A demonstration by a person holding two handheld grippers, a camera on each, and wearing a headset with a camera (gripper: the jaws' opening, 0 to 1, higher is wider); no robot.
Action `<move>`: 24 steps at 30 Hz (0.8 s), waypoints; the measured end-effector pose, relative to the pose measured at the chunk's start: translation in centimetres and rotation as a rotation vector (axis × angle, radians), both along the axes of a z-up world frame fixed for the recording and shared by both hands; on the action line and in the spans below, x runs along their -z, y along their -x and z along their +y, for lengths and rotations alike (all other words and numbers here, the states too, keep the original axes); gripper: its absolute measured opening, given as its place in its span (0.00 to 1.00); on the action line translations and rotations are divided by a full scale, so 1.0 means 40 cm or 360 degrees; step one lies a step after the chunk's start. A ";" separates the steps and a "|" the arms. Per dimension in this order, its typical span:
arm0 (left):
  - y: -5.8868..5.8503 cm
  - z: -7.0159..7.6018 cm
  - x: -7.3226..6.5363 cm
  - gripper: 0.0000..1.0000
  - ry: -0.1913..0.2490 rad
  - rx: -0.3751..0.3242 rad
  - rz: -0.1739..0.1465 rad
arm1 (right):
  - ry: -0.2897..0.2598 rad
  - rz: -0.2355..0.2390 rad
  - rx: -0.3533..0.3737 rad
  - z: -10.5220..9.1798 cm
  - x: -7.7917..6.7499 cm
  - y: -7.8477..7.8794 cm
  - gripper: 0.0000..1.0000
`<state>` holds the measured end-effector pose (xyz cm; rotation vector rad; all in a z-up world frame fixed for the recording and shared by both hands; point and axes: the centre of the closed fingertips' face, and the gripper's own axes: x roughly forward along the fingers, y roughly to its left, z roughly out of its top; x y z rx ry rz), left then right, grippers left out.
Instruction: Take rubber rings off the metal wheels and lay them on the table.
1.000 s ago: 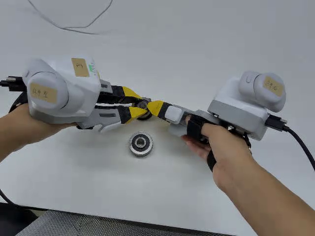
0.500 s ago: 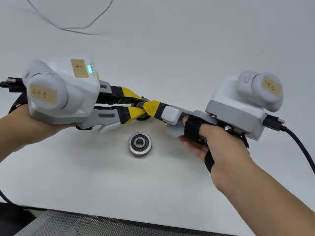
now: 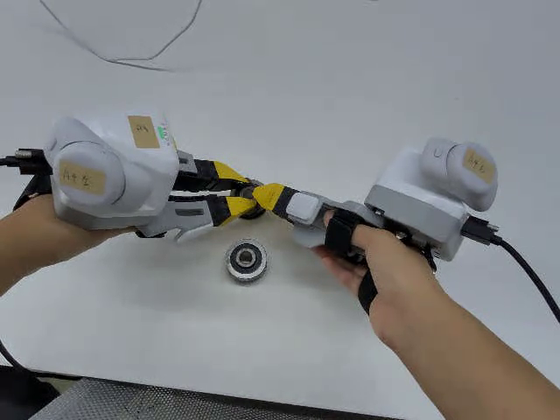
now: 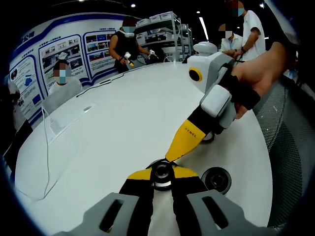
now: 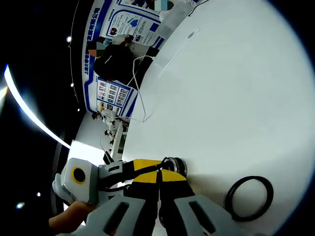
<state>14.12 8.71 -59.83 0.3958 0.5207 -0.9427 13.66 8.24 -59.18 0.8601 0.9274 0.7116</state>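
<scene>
Two metal wheels are out, and one loose ring. On the left, the left gripper point(image 3: 238, 191) is squeezed tight on the first wheel point(image 4: 162, 173) and holds it up, just over the desk point(image 3: 367, 105). This wheel has a dark band round its edge, which I think is its rubber ring, not off yet. Just below it, the second wheel point(image 3: 246, 260) lies flat on the desk by itself, and it looks to have its black ring on too. To the right, the right gripper point(image 3: 267, 194) pokes its yellow tips at the rim of the first wheel. Its jaws are pressed close together, and I cannot tell if they pinch the rubber. Far right, in the right gripper view, one black rubber ring point(image 5: 253, 178) lies flat on the desk near the grippers, so one ring seems done

What changed in the last second is small. The right gripper has slid in a little closer to the left one, and the left gripper keeps its hold. The second wheel has not been touched. I think the pull has not started, so the next job is to get a good pinch on the ring and peel it off
</scene>
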 end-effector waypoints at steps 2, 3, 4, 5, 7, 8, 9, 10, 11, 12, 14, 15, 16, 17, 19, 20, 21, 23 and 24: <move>0.000 0.000 0.000 0.14 -0.0007 -0.0003 -0.0003 | -0.0005 0.0016 0.0011 0.001 0.005 -0.005 0.01; 0.000 0.000 0.000 0.14 -0.0010 -0.0007 0.0000 | -0.0001 0.0015 0.0014 0.001 0.006 -0.006 0.01; 0.000 0.000 -0.001 0.14 -0.0016 -0.0010 0.0005 | 0.0002 0.0021 0.0021 0.000 0.009 -0.009 0.01; 0.000 0.000 -0.001 0.14 -0.0021 -0.0010 0.0008 | 0.0001 0.0027 0.0026 -0.001 0.011 -0.011 0.01; -0.001 0.000 -0.001 0.14 -0.0031 -0.0009 0.0016 | 0.0006 0.0042 0.0041 -0.003 0.018 -0.015 0.01; 0.000 0.000 0.000 0.14 -0.0035 -0.0006 0.0019 | 0.0007 0.0041 0.0040 -0.003 0.019 -0.016 0.01; 0.001 0.000 -0.001 0.14 -0.0042 -0.0001 0.0020 | 0.0014 0.0044 0.0043 -0.005 0.021 -0.016 0.01; 0.001 0.001 -0.001 0.14 -0.0046 -0.0001 0.0021 | 0.0014 0.0046 0.0043 -0.005 0.022 -0.016 0.01; 0.004 0.002 -0.001 0.14 -0.0060 0.0006 0.0020 | 0.0015 0.0043 0.0042 -0.004 0.023 -0.017 0.01; 0.006 0.004 -0.003 0.14 -0.0071 0.0017 0.0012 | 0.0018 0.0043 0.0043 -0.005 0.024 -0.017 0.01; 0.013 0.009 -0.007 0.15 -0.0074 0.0024 0.0019 | 0.0018 0.0038 0.0043 -0.003 0.024 -0.018 0.01; 0.015 0.011 -0.011 0.17 -0.0067 0.0022 0.0014 | 0.0022 0.0034 0.0042 -0.002 0.025 -0.019 0.01; 0.015 0.016 -0.016 0.17 -0.0063 0.0011 0.0007 | 0.0026 0.0029 0.0040 -0.002 0.024 -0.019 0.01; 0.015 0.019 -0.020 0.18 -0.0056 0.0004 0.0005 | 0.0028 0.0026 0.0039 -0.002 0.024 -0.019 0.01; 0.010 0.026 -0.036 0.18 -0.0018 -0.0037 -0.0009 | 0.0031 0.0024 0.0038 -0.001 0.024 -0.019 0.01; 0.008 0.030 -0.041 0.18 -0.0013 -0.0049 -0.0018 | 0.0030 0.0023 0.0039 -0.001 0.023 -0.018 0.01; 0.005 0.037 -0.048 0.19 -0.0011 -0.0065 -0.0026 | 0.0027 0.0024 0.0038 0.000 0.023 -0.018 0.01; 0.000 0.045 -0.056 0.20 -0.0002 -0.0090 -0.0037 | 0.0023 0.0023 0.0036 0.001 0.022 -0.018 0.01; -0.004 0.052 -0.063 0.20 0.0008 -0.0116 -0.0048 | 0.0018 0.0022 0.0036 0.003 0.021 -0.019 0.01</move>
